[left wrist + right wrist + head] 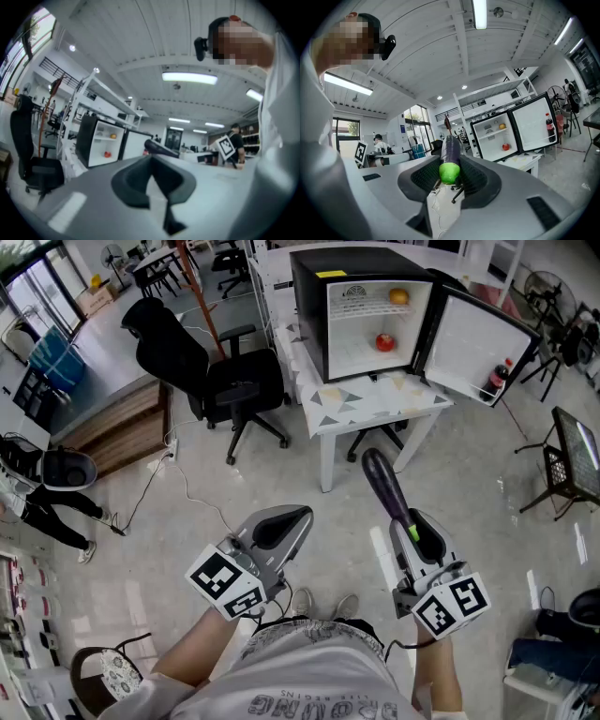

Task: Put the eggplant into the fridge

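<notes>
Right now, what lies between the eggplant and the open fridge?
In the head view, only a stretch of floor and the front strip of the white table lie between the eggplant and the fridge.

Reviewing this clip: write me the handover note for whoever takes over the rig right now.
Left gripper: jaws together, nothing in them.
Right gripper: shut on the eggplant near its green stem end; the purple body points toward the fridge.
Fridge: on the white table ahead, door open, a red fruit and an orange fruit inside.
Done: eggplant is in hand.
Left: carry it over, set it inside the fridge, release.
</notes>
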The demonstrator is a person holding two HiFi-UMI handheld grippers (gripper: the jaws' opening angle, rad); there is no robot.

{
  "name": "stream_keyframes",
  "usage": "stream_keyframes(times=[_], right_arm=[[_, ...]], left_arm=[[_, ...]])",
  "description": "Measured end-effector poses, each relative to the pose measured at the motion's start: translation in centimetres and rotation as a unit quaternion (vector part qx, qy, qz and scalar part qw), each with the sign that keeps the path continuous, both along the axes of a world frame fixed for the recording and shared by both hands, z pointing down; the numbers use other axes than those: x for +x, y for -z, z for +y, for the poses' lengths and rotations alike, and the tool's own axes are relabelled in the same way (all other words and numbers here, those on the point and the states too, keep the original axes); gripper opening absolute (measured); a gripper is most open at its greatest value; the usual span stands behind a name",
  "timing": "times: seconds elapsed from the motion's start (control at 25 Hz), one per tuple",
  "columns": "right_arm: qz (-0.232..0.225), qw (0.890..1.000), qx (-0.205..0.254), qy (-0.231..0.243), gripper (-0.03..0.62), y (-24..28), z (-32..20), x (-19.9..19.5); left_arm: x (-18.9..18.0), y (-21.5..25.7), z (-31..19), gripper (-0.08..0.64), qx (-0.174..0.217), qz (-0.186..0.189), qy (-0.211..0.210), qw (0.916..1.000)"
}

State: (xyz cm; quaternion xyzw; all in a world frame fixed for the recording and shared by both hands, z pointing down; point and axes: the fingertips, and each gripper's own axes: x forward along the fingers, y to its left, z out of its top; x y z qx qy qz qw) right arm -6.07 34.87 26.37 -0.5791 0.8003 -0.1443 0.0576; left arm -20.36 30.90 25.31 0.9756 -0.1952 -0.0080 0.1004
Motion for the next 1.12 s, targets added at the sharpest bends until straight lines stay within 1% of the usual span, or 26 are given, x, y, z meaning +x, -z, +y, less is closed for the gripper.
stream_keyframes(times=[0.24,0.48,0.8,1.12], right_arm=[[-0.004,1.000,0.006,-0.005,0.127,0.2,-0.4,0.8],[-0.012,1.000,-0.003,-0.006,0.127,-0.6,-0.2,1.8],[-0.020,1.000,-0.005,-0.008,0.127,-1.3,1.0,4.4],[-0.021,1.000,0.003,0.000,0.126,-1.4,2.7,6.9]], left_arm=[[0.8,-0.3,-0.3,0.008,-0.004,-0.001,0.002,1.0000],[1.5,-0.7,-0.1,0.008,-0.011,-0.005,0.006,0.9999],[3.4,-1.8,1.1,0.008,-0.016,-0.012,0.015,0.9997],[5.4,-1.9,2.8,0.008,-0.011,-0.010,0.029,0.9995]])
